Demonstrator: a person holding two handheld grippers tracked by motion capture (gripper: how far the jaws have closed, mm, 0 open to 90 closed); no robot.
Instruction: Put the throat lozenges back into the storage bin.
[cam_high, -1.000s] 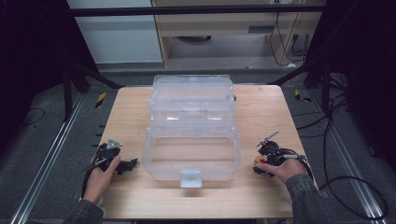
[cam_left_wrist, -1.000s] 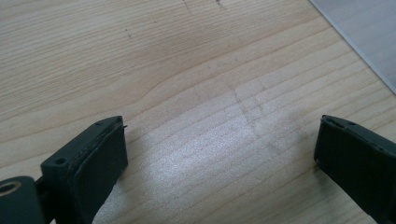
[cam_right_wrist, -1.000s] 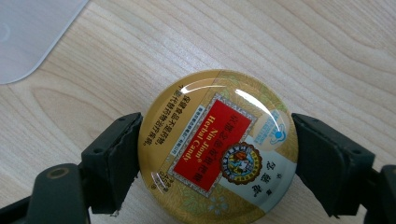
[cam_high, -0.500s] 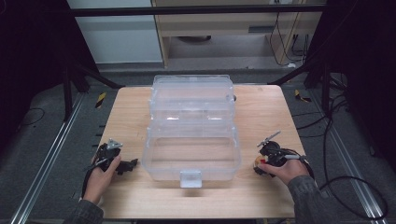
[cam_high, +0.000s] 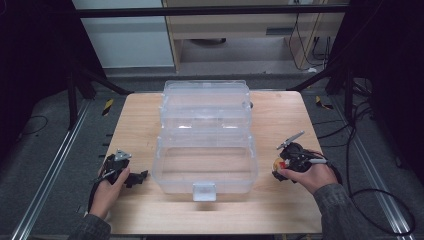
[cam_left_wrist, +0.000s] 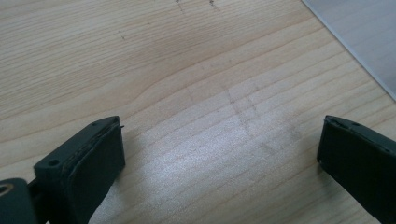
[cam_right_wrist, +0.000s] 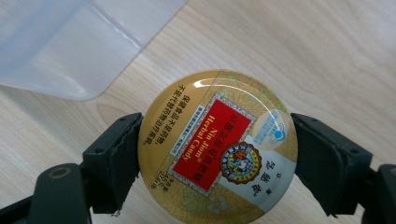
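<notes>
Two tongs flank an open clear box (cam_high: 205, 150): left tongs (cam_left_wrist: 219, 154) gape empty over bare tabletop (cam_left_wrist: 187, 70); right tongs (cam_right_wrist: 217, 154) clamp a round candy tin (cam_right_wrist: 218, 147), apparently lifted but not yet boxed.

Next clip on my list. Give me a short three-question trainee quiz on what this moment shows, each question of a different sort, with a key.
1. True or false: the right tongs are closed on a round candy tin.
2. Multiple choice: what lies between the left tongs? A) a tin B) bare wooden table C) a lid latch
3. Short answer: is the clear plastic box in the middle of the table open or closed?

Key
1. True: both pads press on the tin's rim.
2. B: the jaws stand wide apart over bare wood.
3. Open: its lid is folded back behind it, and nothing shows inside the front half.
</notes>
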